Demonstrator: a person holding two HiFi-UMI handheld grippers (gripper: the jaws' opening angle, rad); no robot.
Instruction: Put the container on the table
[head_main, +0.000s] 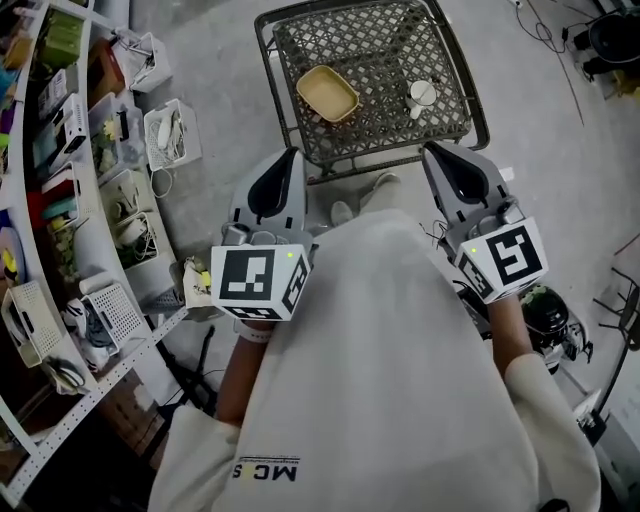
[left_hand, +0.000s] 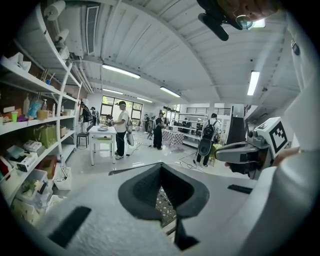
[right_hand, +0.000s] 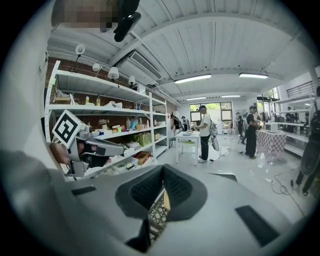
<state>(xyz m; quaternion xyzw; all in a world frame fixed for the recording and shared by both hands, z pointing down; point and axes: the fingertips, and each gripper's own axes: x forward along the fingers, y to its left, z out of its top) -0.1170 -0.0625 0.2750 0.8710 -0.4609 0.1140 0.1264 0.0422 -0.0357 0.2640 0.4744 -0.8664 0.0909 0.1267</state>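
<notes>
Left gripper (head_main: 288, 165) and right gripper (head_main: 437, 160) hang clenched, empty, at 6 o'clock of the table (head_main: 385, 100); the container (head_main: 327, 93), at its 9 o'clock, could be shoved off by unopened jaws.

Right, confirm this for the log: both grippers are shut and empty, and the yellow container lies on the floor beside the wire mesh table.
One thing is wrong: the yellow container is not on the floor. It lies on the wire mesh table, as the head view shows. The rest holds: the left gripper and the right gripper are shut and empty.
</notes>
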